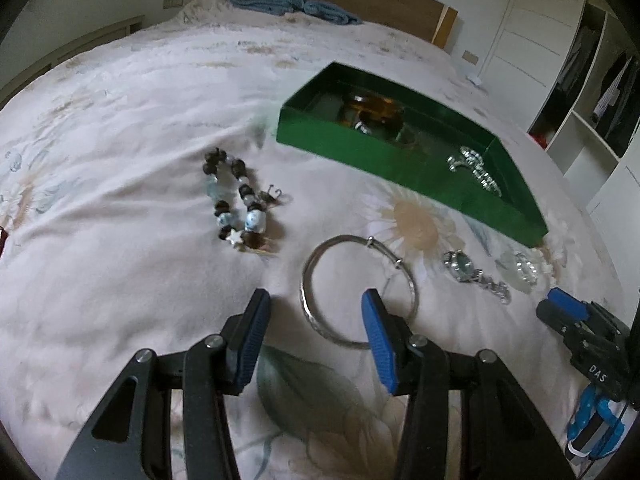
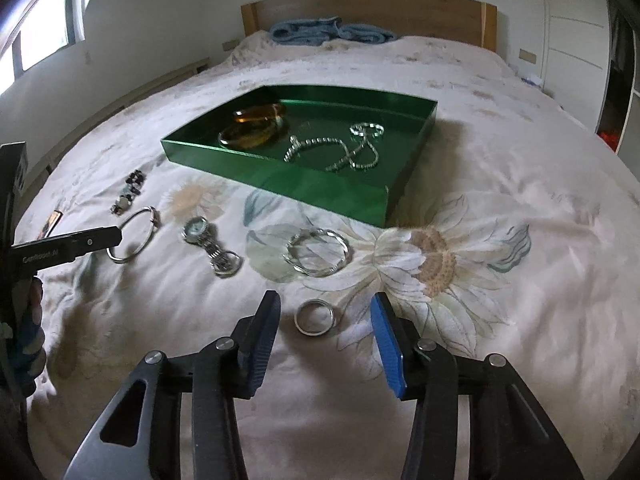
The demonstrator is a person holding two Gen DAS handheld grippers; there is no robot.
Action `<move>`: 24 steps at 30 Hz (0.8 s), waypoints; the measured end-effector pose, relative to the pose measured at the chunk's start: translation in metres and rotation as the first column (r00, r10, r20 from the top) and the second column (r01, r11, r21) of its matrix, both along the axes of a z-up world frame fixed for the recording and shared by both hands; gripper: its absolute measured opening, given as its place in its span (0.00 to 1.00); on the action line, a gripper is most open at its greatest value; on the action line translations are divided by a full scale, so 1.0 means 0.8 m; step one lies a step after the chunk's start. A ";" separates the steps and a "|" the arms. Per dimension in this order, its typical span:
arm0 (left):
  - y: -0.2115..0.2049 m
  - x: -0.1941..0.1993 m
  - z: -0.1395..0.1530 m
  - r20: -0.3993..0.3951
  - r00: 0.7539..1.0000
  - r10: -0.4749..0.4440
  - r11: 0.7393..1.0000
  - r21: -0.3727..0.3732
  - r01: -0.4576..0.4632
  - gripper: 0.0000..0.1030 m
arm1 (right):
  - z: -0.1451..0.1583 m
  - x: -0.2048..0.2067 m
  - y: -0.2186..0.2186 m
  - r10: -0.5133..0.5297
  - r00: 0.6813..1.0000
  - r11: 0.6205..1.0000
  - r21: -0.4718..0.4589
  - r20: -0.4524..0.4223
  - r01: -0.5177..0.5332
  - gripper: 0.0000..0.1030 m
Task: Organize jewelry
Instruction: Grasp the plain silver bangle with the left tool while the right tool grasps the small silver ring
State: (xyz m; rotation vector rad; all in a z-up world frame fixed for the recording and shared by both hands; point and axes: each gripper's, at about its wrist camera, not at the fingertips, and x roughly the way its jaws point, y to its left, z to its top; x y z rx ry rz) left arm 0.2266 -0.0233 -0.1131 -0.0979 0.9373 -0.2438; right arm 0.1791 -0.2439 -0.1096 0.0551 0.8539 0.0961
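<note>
A green box [image 1: 344,142] [image 2: 280,184] lies on the bed, holding amber bangles [image 2: 256,128] and a silver chain [image 2: 340,150]. My left gripper [image 1: 316,304] is open just above a thin silver bangle [image 1: 312,312], whose near arc lies between the fingers; the bangle shows in the right wrist view too [image 2: 138,246]. A beaded bracelet [image 1: 236,204] lies to its left, a silver watch [image 1: 464,268] [image 2: 208,242] to its right. My right gripper [image 2: 326,308] is open around a small silver ring [image 2: 314,317], with twisted silver hoops [image 2: 318,252] beyond it.
The floral bedspread [image 2: 460,260] covers the whole bed. A blue towel [image 2: 332,32] lies by the wooden headboard [image 2: 368,8]. Open wardrobe shelves [image 1: 592,92] stand to the right. The right gripper shows at the edge of the left wrist view [image 1: 580,320].
</note>
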 end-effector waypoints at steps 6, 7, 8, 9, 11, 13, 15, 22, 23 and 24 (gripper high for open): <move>-0.006 0.002 -0.010 -0.005 1.000 -0.007 0.999 0.032 0.007 0.28 | -0.011 0.004 0.005 0.023 1.000 1.000 -0.012 -0.009 -0.023 0.36; -0.006 0.002 -0.011 -0.007 1.000 -0.008 0.999 0.032 0.009 0.26 | -0.012 0.004 0.006 0.029 1.000 0.999 -0.015 -0.010 -0.029 0.32; -0.006 0.002 -0.012 -0.010 1.000 -0.010 0.999 0.032 0.010 0.21 | -0.012 0.003 0.009 0.038 0.999 0.999 -0.022 -0.010 -0.039 0.30; -0.007 0.003 -0.013 -0.012 1.000 -0.013 0.999 0.030 0.013 0.17 | -0.013 0.003 0.013 0.047 0.999 0.998 -0.031 -0.011 -0.048 0.27; -0.007 0.004 -0.014 -0.015 1.000 -0.015 0.999 0.029 0.015 0.15 | -0.014 0.002 0.018 0.057 0.998 0.997 -0.047 -0.013 -0.057 0.24; -0.008 0.004 -0.013 -0.017 1.000 -0.019 0.999 0.029 0.019 0.13 | -0.015 0.001 0.019 0.063 0.998 0.997 -0.053 -0.013 -0.064 0.20; -0.008 0.004 -0.013 -0.018 1.000 -0.022 0.999 0.030 0.022 0.08 | -0.014 -0.001 0.020 0.060 0.998 0.997 -0.054 -0.011 -0.061 0.20; -0.018 -0.019 0.003 0.031 0.999 -0.014 0.994 0.111 0.011 0.04 | 0.002 -0.026 0.032 0.068 0.997 0.997 -0.042 0.018 -0.068 0.19; -0.019 -0.023 0.005 0.036 0.999 -0.014 0.993 0.120 0.010 0.04 | 0.005 -0.030 0.034 0.069 0.997 0.997 -0.041 0.023 -0.068 0.19; -0.020 -0.028 0.008 0.046 0.999 -0.014 0.991 0.132 0.007 0.04 | 0.007 -0.034 0.036 0.068 0.997 0.997 -0.041 0.027 -0.067 0.19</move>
